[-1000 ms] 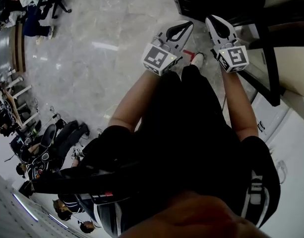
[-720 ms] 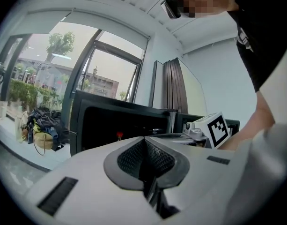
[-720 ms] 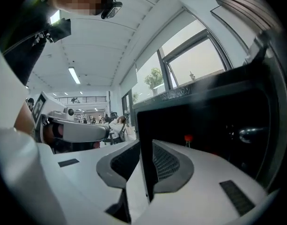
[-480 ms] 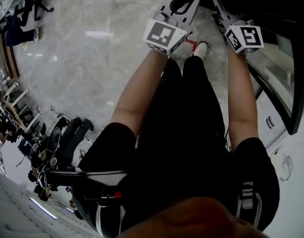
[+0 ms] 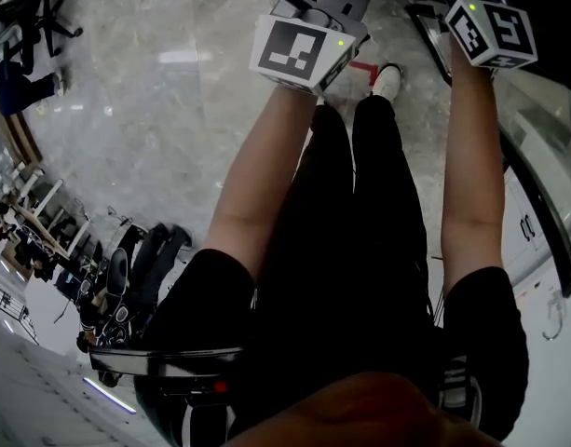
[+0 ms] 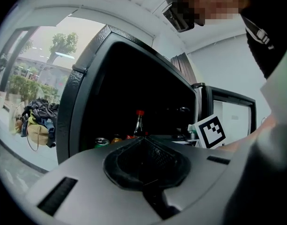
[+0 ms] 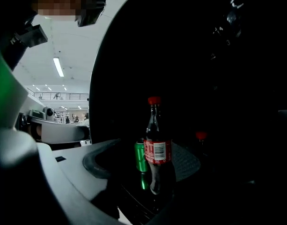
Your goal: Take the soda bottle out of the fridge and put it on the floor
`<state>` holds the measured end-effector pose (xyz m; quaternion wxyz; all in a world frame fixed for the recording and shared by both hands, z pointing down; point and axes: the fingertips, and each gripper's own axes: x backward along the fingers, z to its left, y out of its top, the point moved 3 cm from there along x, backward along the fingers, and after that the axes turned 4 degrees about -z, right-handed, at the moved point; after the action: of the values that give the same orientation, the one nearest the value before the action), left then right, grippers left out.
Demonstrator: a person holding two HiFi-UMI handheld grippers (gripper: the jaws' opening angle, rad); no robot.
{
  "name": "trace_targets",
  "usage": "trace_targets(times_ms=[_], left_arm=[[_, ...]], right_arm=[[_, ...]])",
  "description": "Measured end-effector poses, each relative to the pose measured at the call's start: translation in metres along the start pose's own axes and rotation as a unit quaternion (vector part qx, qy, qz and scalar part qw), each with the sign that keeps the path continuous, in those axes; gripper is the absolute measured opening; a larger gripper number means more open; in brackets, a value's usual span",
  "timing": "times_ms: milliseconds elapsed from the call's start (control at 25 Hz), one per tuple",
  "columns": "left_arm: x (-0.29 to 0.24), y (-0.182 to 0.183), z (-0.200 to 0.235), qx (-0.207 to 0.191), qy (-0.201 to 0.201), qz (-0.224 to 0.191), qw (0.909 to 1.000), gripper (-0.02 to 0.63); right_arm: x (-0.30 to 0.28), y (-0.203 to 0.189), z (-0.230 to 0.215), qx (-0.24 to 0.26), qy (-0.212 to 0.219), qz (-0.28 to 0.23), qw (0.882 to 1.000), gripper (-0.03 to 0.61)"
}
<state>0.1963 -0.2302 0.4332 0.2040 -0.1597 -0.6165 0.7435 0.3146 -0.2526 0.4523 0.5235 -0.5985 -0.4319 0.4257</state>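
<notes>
A soda bottle (image 7: 157, 146) with a red cap and red label stands upright in the dark fridge (image 6: 72, 108). My right gripper (image 7: 150, 144) reaches level into the fridge. Its jaws have just been opening, and the bottle stands between them with neither pad pressing on it. In the head view only its marker cube (image 5: 495, 31) shows, at the fridge's edge. My left gripper (image 6: 141, 138) is held beside it, in front of the fridge opening, shut with nothing in it. From there the bottle (image 6: 139, 123) shows further in.
A green can (image 7: 141, 157) stands just behind the bottle, and another red-capped bottle (image 7: 201, 136) is deeper in. More cans (image 6: 101, 142) line the shelf. Below are the marble floor (image 5: 173, 110), my legs and a white shoe (image 5: 387, 80). Bags (image 5: 136, 259) lie at the left.
Both grippers have moved up the picture toward the fridge. The right gripper's jaws have passed out of sight into the dark opening. The fridge door has swung further to the right.
</notes>
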Motion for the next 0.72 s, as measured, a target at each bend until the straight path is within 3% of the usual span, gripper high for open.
trace_targets(times_ms=[320,720], left_arm=[[-0.02,0.003,0.011,0.002,-0.001,-0.014,0.9999,0.003],[-0.02,-0.005,0.023,0.006,0.007,-0.007,0.9999,0.003]], right_arm=[[-0.042,-0.011,-0.018,0.009,-0.008,0.007,1.0,0.347],[-0.067,-0.019,-0.026,0.029,-0.026,0.017,0.999,0.319]])
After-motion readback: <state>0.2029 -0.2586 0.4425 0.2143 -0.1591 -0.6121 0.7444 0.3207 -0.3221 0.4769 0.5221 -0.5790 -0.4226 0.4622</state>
